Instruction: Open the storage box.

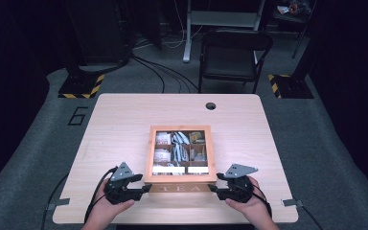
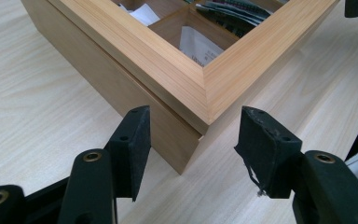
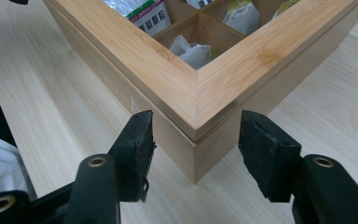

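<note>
Starting at the near edge of the table (image 1: 124, 110): both hands come in from the bottom, each holding a gripper. The left gripper (image 1: 146, 188) sits at the near-left corner of the wooden tea box (image 1: 179, 179), and the right gripper (image 1: 212, 187) sits at the near-right corner. Both are spread wide, not clamping anything. In the left gripper view the box corner (image 2: 200, 98) pokes in between the two black jaws with a gap on both sides, so no contact there. Same deal in the right gripper view, corner (image 3: 196, 135) sitting between the parted jaws, not touching the pads as far as I can see.

The box itself rests near the middle of the table, a bit toward the person, lid closed, with "TEA" on the front. Through the lid you can see compartments with tea bags (image 1: 179, 143) and paper packets.

Farther back there's a round hole (image 1: 211, 106) in the tabletop, then a black folding chair (image 1: 235, 52) on the floor behind the table.
</note>
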Demonstrator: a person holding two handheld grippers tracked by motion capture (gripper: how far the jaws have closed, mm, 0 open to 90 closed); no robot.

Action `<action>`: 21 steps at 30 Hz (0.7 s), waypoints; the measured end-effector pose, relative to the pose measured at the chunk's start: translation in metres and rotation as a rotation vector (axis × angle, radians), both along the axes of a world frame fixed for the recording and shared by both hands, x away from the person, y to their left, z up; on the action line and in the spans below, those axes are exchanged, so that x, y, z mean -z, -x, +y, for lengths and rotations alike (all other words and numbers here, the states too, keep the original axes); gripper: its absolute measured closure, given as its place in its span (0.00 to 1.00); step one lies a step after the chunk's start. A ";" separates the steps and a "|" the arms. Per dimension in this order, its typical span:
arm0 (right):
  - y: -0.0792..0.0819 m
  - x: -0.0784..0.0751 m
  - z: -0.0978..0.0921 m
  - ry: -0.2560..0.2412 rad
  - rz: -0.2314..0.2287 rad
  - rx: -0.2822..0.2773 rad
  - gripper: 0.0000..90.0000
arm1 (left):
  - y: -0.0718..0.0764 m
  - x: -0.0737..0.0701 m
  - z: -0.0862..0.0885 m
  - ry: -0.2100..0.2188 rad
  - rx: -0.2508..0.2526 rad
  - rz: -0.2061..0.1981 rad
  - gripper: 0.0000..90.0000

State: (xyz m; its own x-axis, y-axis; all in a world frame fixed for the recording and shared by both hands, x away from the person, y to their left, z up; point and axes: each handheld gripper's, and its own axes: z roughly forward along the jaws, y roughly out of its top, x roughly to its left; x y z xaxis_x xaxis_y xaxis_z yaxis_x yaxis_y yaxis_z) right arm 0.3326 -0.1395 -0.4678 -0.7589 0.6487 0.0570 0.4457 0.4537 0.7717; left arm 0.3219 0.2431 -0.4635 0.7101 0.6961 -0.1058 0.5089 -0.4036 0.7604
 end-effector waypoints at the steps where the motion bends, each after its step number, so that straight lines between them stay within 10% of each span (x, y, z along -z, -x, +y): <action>1: 0.000 0.000 0.000 0.000 0.000 0.000 0.50 | 0.000 0.001 -0.001 -0.006 0.000 -0.004 0.49; 21: 0.001 -0.001 0.008 0.016 -0.025 0.040 0.53 | -0.002 0.004 -0.009 -0.024 -0.023 -0.017 0.55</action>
